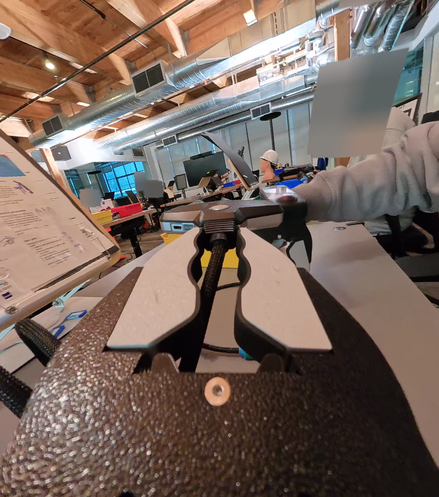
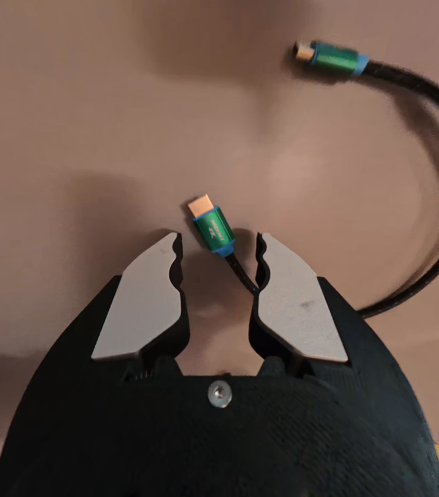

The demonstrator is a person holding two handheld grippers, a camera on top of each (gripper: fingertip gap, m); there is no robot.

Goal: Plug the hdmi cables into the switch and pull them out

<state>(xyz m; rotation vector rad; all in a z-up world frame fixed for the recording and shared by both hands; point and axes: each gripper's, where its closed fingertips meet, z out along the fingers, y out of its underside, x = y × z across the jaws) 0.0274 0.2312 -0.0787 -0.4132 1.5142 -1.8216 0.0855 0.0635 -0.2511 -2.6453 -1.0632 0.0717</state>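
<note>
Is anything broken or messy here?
Nothing looks broken. Two green plugs lie loose on the table, not plugged in, pointing different ways. The left hand-held gripper holds the switch up off the table by its black cable.

The left gripper [image 1: 219,236] had pale grey finger plates on a black, glittery speckled body. The braided cable [image 1: 214,269] between them was black with a woven texture, and the flat switch box [image 1: 221,212] was dark grey to black with a silver round button. A person's sleeve [image 1: 390,183] was light grey. The bin behind the cable [image 1: 229,258] was yellow. The right gripper [image 2: 219,236] was matte black with pale grey plates. The near HDMI plug [image 2: 213,231] had a metallic green shell, a blue collar and a gold tip; the far HDMI plug [image 2: 331,59] matched it. The tabletop [image 2: 105,107] looked beige-pink.
</note>
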